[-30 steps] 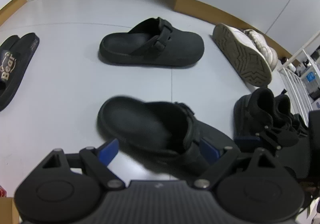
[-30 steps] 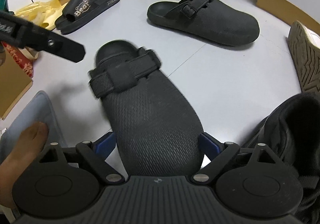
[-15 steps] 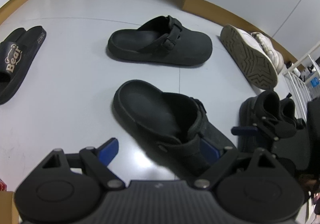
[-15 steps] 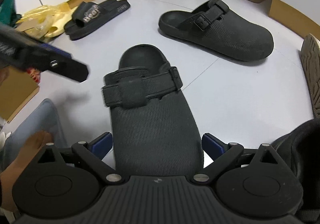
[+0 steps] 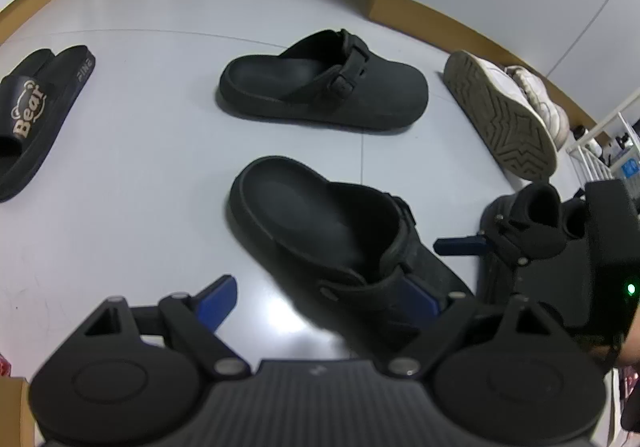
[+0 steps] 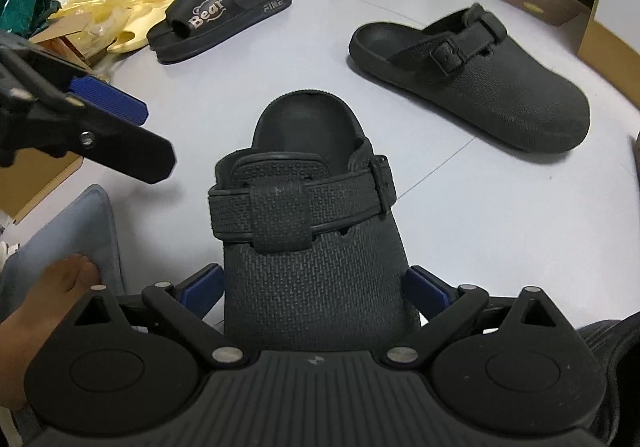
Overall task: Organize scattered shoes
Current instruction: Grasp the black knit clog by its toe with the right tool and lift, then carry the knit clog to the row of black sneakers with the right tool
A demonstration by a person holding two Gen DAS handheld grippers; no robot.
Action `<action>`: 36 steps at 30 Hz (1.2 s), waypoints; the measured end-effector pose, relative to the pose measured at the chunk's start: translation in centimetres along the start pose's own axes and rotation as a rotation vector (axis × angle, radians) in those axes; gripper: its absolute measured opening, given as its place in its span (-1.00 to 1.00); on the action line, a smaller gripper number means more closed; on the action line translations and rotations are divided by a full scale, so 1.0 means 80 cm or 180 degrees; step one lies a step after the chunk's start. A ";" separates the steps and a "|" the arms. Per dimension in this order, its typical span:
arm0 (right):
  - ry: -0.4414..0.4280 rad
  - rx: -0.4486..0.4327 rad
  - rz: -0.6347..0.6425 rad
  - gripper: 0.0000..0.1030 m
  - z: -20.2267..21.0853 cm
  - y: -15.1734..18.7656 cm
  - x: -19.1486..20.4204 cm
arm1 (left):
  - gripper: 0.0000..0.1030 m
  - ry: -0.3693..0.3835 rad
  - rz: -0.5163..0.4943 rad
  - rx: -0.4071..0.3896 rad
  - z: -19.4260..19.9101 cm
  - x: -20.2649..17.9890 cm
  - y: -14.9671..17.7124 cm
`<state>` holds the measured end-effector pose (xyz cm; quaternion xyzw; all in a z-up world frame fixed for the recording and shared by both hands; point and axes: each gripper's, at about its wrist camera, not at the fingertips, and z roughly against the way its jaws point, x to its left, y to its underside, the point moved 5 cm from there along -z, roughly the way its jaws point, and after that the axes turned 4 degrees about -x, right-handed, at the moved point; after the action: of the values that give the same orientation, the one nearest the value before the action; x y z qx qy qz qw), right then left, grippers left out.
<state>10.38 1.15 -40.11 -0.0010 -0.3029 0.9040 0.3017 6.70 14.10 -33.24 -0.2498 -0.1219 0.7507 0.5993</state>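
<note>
Shoes are mostly unsorted, as I read it. Floor (image 5: 120, 95) carries all of them, spread apart. Near clog (image 6: 312, 231) sits sole-down in the middle of the floor, toe toward the right tongs (image 6: 316, 287); its mate, the far clog (image 6: 472, 75), lies well apart and turned at an angle, so the pair is not yet side by side. White sneaker (image 5: 504, 111) is tipped on its side, tread showing, near the baseboard. Black high-top shoes (image 5: 532, 219) stand at the right edge of the left view, beside the near clog's toe. Bear slide (image 6: 212, 19) lies alone at the far left, next to yellow plastic bags (image 6: 108, 11).

Right tongs: jaws opening, clog toe between them, pads look just clear of its sides, so released. Left tongs (image 5: 320, 299): wide apart, nothing gripped; the right blue pad sits close by the clog's strap side, contact unclear.

Room: open floor between the two clogs, enough to slide one to the other. Tight spots: a bare foot (image 6: 48, 287) and grey fabric at lower left, cardboard box (image 6: 36, 171) on the left, white rack (image 5: 600, 143) on the right.
</note>
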 end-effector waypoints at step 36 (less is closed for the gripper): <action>0.1247 -0.0125 -0.2400 1.00 0.021 0.053 0.010 | 0.74 -0.0044 0.0030 0.0009 -0.003 0.007 0.001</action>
<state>7.10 -2.01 -40.93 -0.0676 -0.2362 0.7071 0.6630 6.67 14.62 -33.61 -0.2444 -0.1237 0.7554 0.5952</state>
